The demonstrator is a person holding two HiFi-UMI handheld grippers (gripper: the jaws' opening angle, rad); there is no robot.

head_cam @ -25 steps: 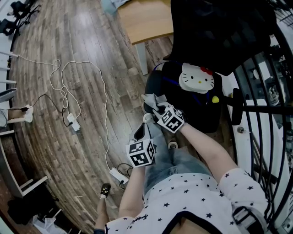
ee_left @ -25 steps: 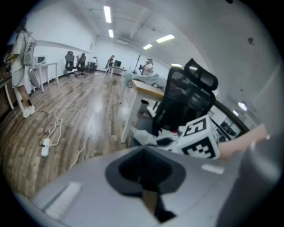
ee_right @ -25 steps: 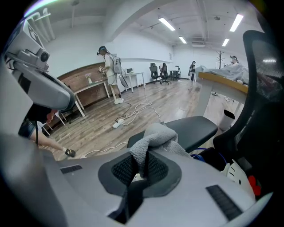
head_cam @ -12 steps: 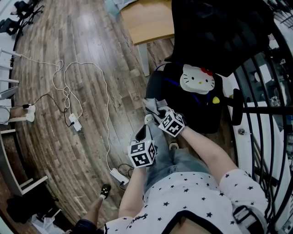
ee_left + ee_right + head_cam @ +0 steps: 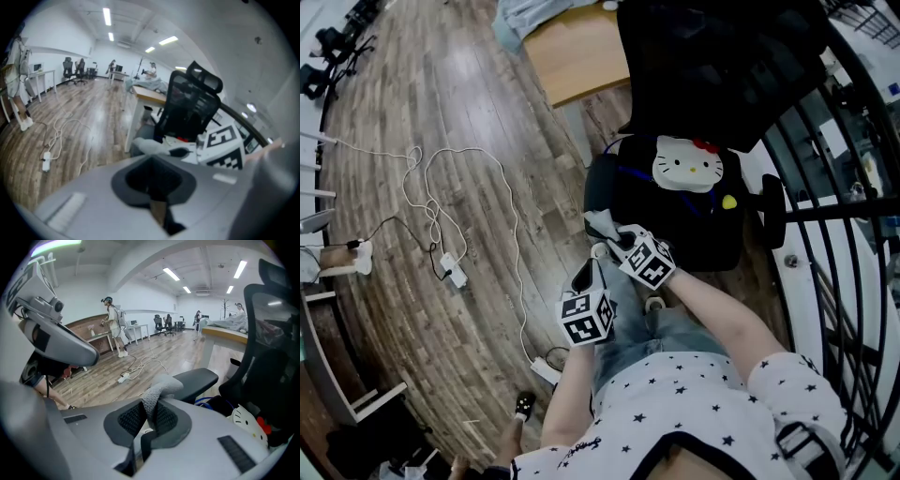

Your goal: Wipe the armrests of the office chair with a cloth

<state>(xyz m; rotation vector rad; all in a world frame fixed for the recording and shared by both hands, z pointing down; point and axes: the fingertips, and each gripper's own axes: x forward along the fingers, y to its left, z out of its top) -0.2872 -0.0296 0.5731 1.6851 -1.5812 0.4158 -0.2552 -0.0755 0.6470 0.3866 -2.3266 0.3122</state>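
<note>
Left tool (image 5: pixel 584 277): grey moulded body with dark pads set in a dark-rimmed recess. A marker cube (image 5: pixel 587 319) with black-and-white squares is mounted behind the jaws.

Right tool (image 5: pixel 617 239): matching grey body with dark mesh-textured pads. A second cube (image 5: pixel 645 263) of the same pattern sits behind the jaws.

Clothing: white short-sleeved top (image 5: pixel 703 398) printed with small dark stars and trimmed dark at the neckline, blue denim legwear (image 5: pixel 661 328), dark shoe (image 5: pixel 523 405), dark buckled strap (image 5: pixel 806 441).

Big open-plan office, wood-plank floor (image 5: pixel 441 112). Evidence: ceiling strip lights (image 5: pixel 107 16), desks (image 5: pixel 40 72) & swivel chairs (image 5: pixel 68 65) by far wall, wooden desk (image 5: pixel 572 47) w/ black mesh chair (image 5: pixel 712 66), power strip (image 5: pixel 450 275) + cables (image 5: pixel 431 202) on floor.
</note>
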